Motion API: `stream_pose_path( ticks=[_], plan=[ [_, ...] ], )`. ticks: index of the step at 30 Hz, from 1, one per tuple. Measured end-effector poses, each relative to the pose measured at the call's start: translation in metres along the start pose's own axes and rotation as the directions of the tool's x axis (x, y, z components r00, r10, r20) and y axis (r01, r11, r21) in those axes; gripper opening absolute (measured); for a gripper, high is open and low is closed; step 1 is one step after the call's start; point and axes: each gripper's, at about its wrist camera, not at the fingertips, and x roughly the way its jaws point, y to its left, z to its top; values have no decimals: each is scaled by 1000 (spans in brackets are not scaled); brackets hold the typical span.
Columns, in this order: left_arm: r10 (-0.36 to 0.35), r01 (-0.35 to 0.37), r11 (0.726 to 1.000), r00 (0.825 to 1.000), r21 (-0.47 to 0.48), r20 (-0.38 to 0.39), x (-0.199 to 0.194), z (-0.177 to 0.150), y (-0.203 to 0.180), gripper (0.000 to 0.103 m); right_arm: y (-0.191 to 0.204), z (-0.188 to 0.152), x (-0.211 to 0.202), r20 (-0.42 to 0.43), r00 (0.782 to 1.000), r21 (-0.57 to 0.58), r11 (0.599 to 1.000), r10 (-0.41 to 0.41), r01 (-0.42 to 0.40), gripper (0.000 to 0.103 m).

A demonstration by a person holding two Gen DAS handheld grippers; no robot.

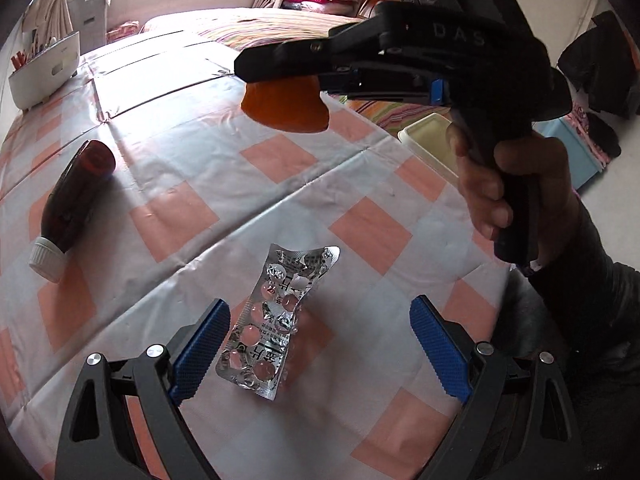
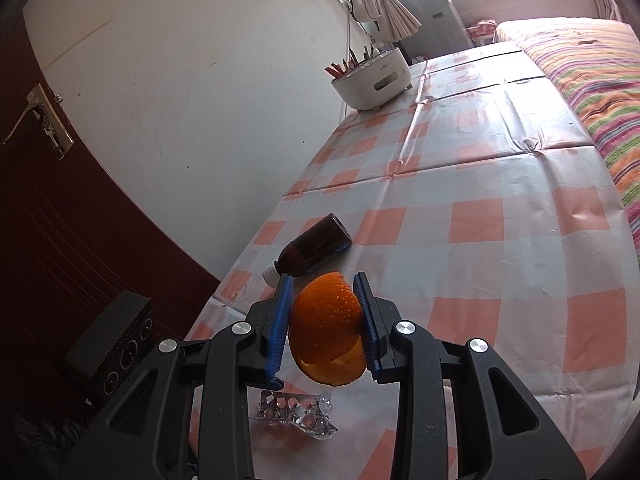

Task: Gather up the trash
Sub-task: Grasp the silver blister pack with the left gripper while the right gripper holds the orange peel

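Between right hand-held gripper point(image 2: 325, 322) pads: orange peel point(image 2: 326, 330).

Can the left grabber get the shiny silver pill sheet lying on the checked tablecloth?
Probably yes. The left gripper is open, and the crumpled silver foil pill sheet lies flat between its blue fingers with nothing on top. The right gripper, clamping the orange peel piece, is up and away from it.

The raised letters "D A S" stand on the black body of the right gripper point(image 1: 280, 65), seen from the left wrist view. The silver blister pack point(image 1: 276, 320) carries printed characters on its foil, but they are too small and crumpled to read
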Motion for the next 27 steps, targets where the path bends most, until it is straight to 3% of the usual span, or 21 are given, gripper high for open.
stream_pose_path(
  ticks=[8, 18, 21, 25, 27],
  plan=[
    [7, -6, 1000, 1000, 23, -27, 20, 2, -5, 89, -2, -3, -18, 26, 1000, 6, 1000, -3, 3, 30],
    [26, -27, 999, 1000, -32, -3, 30, 14, -2, 87, -6, -6, -35, 58, 998, 10, 1000, -19, 19, 30],
    [40, -40, 998, 999, -41, 8, 31, 18, -1, 82, -10, -7, -39, 66, 997, 16, 999, -28, 27, 30],
    [64, -64, 998, 998, -26, 9, 36, 25, -3, 60, -13, -8, -49, 83, 996, 17, 999, -38, 37, 31],
    [72, -72, 997, 997, -19, 1, 39, 28, -4, 56, -15, -8, -54, 92, 995, 20, 999, -42, 40, 30]
  ],
)
